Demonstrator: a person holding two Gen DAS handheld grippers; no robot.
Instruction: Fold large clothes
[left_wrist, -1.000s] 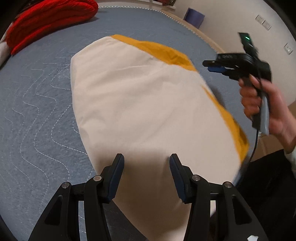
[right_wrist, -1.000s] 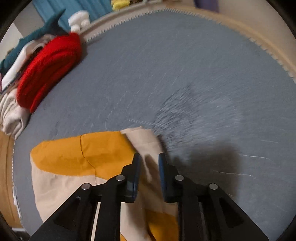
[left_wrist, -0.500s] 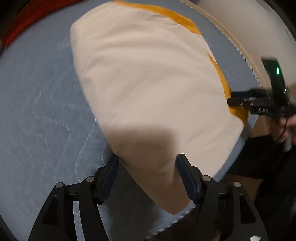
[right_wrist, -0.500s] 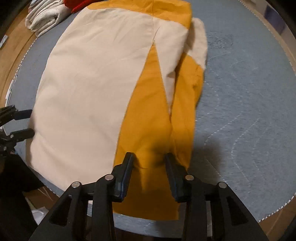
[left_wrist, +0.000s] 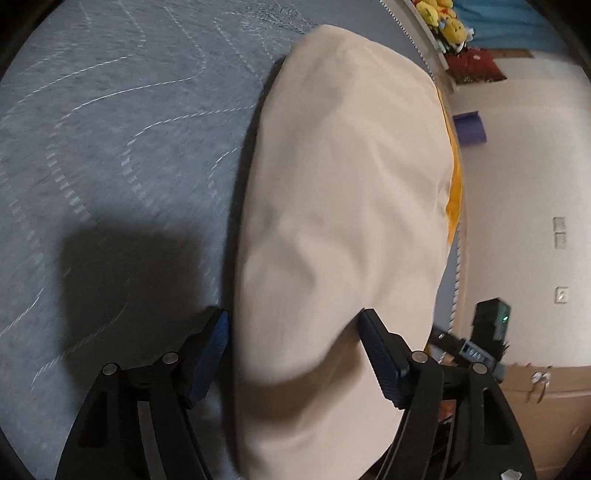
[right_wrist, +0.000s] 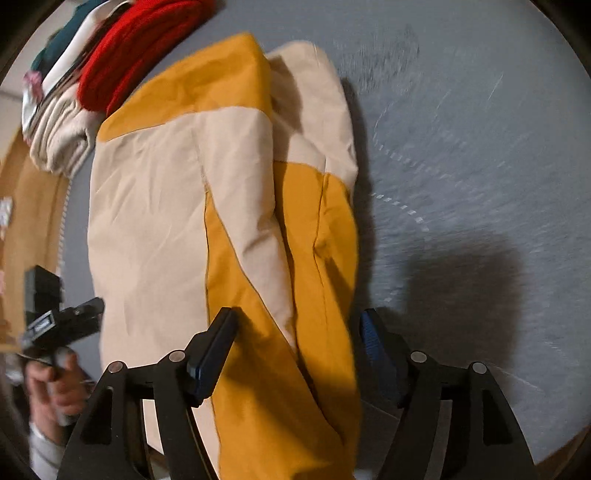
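Note:
A large cream and orange garment (right_wrist: 155, 206) lies folded lengthwise on the grey quilted bed cover (right_wrist: 480, 147). My right gripper (right_wrist: 295, 332) hovers low over its near orange end. Its jaws are opening, with orange cloth lying between them, and the pads are not pressing on it. In the left wrist view the cream side of the garment (left_wrist: 343, 206) runs away from my left gripper (left_wrist: 295, 343). Those jaws are also opening and straddle the cream near end without pinching it. Each gripper shows in the other's view: the left gripper (right_wrist: 62, 321) and the right gripper (left_wrist: 476, 343).
Stacked at the bed's far left edge are a red knit (right_wrist: 140, 48) and a folded cream pile (right_wrist: 59, 140). The bed's stitched edge (left_wrist: 456, 280) runs close beside the garment. Beyond it are a wall with switches (left_wrist: 559, 229), yellow plush toys (left_wrist: 443, 22) and a wooden cabinet (left_wrist: 546, 406).
Both grippers have come down to the garment's near end and their jaws have spread wider. The right gripper left the far corner. The left view has rolled, so the garment now runs lengthwise.

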